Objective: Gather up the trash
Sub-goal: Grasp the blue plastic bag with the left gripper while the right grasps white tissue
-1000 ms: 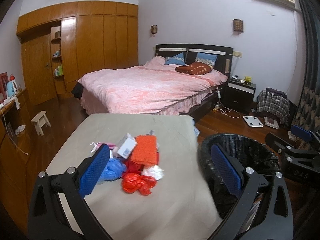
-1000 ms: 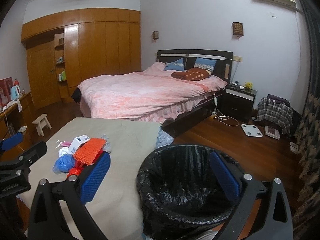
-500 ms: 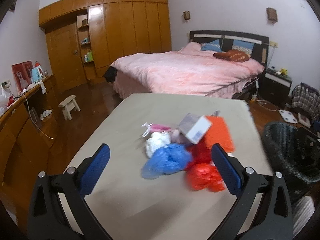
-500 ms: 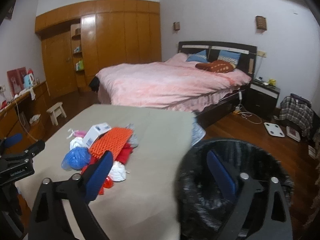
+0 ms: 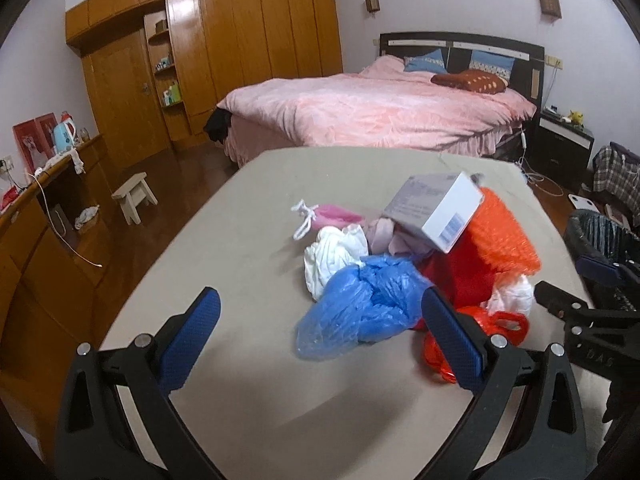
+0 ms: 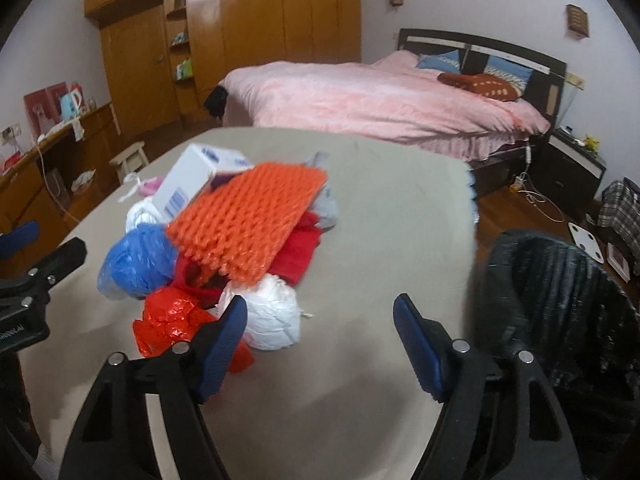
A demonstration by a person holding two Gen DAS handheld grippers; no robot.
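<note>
A pile of trash lies on the beige table: a blue plastic bag, a white bag, a white carton, an orange foam net, a red bag and a pink pouch. My left gripper is open and empty, just in front of the blue bag. My right gripper is open and empty, close to a white bag and the red bag. The orange net tops the pile. A black-lined trash bin stands off the table's right edge.
A pink bed stands behind the table, wooden wardrobes at the back left. A small stool is on the floor at left, a wooden counter along the left wall. A nightstand and a scale are at right.
Both grippers have swung left from the trash bin toward the pile and come closer to it. Both stay open and empty.
</note>
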